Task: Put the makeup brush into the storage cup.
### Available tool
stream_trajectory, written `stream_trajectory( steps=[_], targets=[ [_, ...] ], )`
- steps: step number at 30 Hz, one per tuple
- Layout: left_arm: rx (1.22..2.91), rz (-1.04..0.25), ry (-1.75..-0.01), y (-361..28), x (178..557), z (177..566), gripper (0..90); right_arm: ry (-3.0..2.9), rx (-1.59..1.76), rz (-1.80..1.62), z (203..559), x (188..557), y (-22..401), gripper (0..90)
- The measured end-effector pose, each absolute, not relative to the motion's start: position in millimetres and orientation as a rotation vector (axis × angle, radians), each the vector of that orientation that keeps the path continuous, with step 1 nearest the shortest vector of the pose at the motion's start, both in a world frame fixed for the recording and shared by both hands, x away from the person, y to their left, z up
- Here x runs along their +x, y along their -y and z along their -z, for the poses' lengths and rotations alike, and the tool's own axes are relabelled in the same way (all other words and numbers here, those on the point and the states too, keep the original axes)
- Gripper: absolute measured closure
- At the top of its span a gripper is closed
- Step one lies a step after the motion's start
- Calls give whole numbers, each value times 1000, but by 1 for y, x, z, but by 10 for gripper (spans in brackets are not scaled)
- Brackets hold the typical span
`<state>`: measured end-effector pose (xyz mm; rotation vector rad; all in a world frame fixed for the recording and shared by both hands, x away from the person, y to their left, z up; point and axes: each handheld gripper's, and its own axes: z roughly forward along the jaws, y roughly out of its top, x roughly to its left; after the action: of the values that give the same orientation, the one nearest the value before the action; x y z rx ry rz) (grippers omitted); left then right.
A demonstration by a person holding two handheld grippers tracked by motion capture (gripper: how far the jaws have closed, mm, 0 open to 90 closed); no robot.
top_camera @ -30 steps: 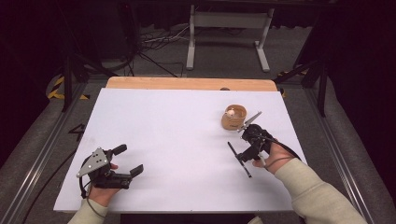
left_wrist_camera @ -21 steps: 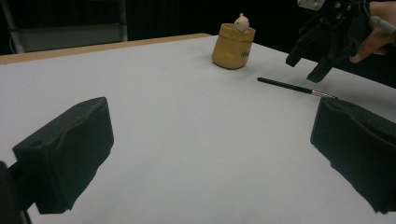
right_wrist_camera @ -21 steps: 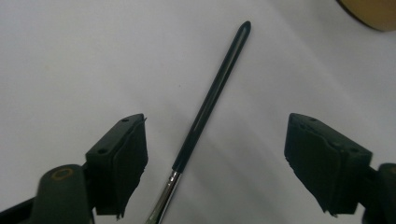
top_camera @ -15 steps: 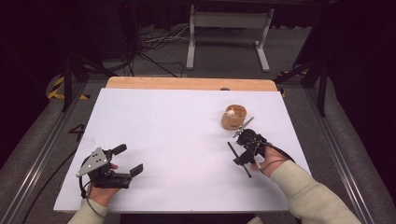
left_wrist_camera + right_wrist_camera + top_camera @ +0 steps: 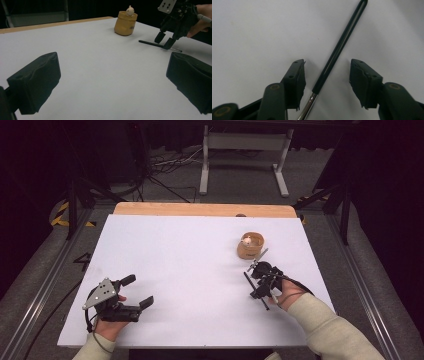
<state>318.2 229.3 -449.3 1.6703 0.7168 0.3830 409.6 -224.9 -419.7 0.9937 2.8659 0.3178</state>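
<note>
Now the right gripper was mid-grasp: jaws had just been closing around the tool, not touching. Next: finish closing, lift. Left gripper sat wide, empty.

tongs: black, grey triangular plate | sleeve: beige knit

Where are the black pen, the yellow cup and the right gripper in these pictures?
black pen (image 5: 338,48), right gripper view, middle of its dark barrel.
yellow cup (image 5: 125,23), left gripper view, its front wall.
right gripper (image 5: 327,83), right gripper view, midway between its fingers, which have just been closing around the pen.
</note>
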Motion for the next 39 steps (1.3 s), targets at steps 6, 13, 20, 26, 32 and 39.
stream_trajectory(
  steps=[6,13,20,26,32,39],
  targets=[
    [1669,-381,-716,-229,318,449,4,-2870,991,-306,420,410,225,578],
    [1673,-384,-713,-229,318,449,4,-2881,968,-273,419,409,222,702],
    [1672,-381,-715,-229,318,449,7,-2914,924,-259,419,408,218,830],
    [1679,-385,-711,-229,318,449,8,-2916,903,-243,419,408,217,836],
    [1659,-388,-701,-230,319,447,1,-2925,859,-251,414,407,215,837],
    [1676,-328,-651,-229,321,444,1,-2934,777,-273,399,405,205,837]
  ],
)
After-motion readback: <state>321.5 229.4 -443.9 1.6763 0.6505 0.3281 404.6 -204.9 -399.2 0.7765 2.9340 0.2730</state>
